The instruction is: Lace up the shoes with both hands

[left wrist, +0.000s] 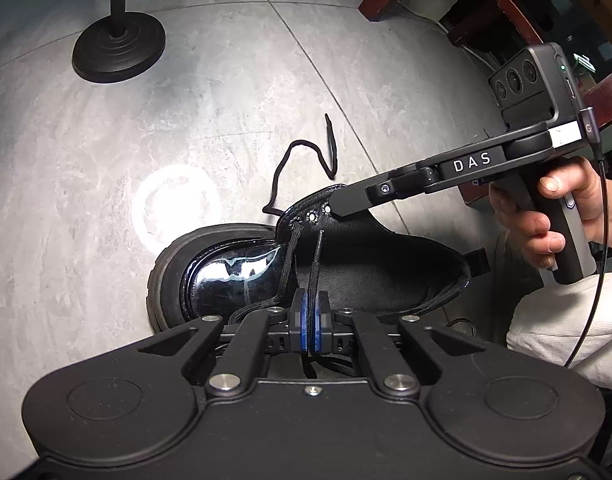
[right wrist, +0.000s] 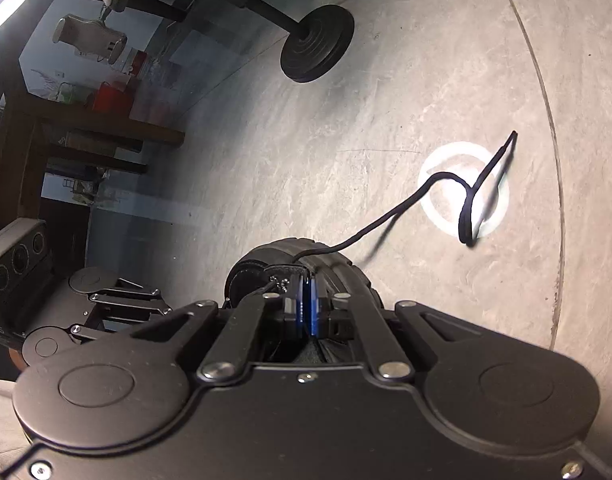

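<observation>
Two tools work a black boot point(left wrist: 265, 276) on the grey tiled floor point(left wrist: 105, 184).

The left tool point(left wrist: 310, 312) is clamped on a limp lace end point(left wrist: 314, 264), tip upward; the right tool point(right wrist: 308, 304) is closed at the eyelet flap point(left wrist: 314, 206), though what it pinches cannot be told. The boot looks heavy and stiff, its glossy toe slippery; the soft lace is best taken near its hard tip. Its long axis runs from toe at left to heel at right in the left view, with the other lace point(left wrist: 301, 160) trailing loose on the floor.

Glossy black boot point(left wrist: 233, 276), black lace point(right wrist: 446, 196), grey marbled floor point(left wrist: 185, 100), blue-padded black tools.
</observation>
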Action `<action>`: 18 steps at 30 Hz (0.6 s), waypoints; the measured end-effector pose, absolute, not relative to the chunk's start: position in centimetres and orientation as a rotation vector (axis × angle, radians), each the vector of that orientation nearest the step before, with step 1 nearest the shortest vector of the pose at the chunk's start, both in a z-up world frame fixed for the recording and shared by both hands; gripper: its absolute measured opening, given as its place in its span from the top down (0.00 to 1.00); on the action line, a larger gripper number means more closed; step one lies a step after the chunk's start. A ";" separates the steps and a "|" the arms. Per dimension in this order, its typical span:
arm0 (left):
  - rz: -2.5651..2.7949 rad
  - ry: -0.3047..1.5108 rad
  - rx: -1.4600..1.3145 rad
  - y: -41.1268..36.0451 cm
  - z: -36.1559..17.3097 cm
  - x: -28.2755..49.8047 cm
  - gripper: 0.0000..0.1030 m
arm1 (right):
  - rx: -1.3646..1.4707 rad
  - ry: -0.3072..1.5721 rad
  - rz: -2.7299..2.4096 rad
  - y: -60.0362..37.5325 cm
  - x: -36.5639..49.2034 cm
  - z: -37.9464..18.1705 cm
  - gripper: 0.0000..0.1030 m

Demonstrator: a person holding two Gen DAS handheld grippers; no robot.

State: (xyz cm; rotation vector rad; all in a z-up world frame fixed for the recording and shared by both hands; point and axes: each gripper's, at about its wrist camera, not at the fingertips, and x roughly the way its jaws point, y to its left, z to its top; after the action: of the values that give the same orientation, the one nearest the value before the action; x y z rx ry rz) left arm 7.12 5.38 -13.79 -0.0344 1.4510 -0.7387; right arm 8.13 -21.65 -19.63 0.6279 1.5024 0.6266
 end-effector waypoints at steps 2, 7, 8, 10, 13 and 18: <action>-0.740 1.452 -0.030 5.2 -13.8 7.2 0.97 | 0.639 1.508 0.621 -21.6 8.3 -19.9 0.96; -0.735 1.455 -0.009 4.8 -13.9 7.2 0.97 | 0.643 1.514 0.611 -21.7 8.4 -20.0 0.96; -0.734 1.456 -0.006 4.8 -14.0 7.2 0.97 | 0.644 1.516 0.609 -21.7 8.4 -20.0 0.96; -0.732 1.461 -0.001 4.7 -14.0 7.2 0.97 | 0.648 1.516 0.607 -21.7 8.4 -20.0 0.96; -0.719 1.484 -0.006 4.6 -14.2 7.5 0.97 | 0.659 1.519 0.602 -21.7 8.3 -20.2 0.96; -0.708 1.641 -0.175 5.5 -16.1 9.1 0.97 | 0.642 1.514 0.604 -21.5 8.3 -20.0 0.96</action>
State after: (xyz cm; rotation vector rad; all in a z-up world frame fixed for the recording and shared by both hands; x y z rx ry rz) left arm 9.09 5.47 -16.07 -0.1745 1.6410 -0.7084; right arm 8.34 -21.49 -20.01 0.6418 1.5143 0.6036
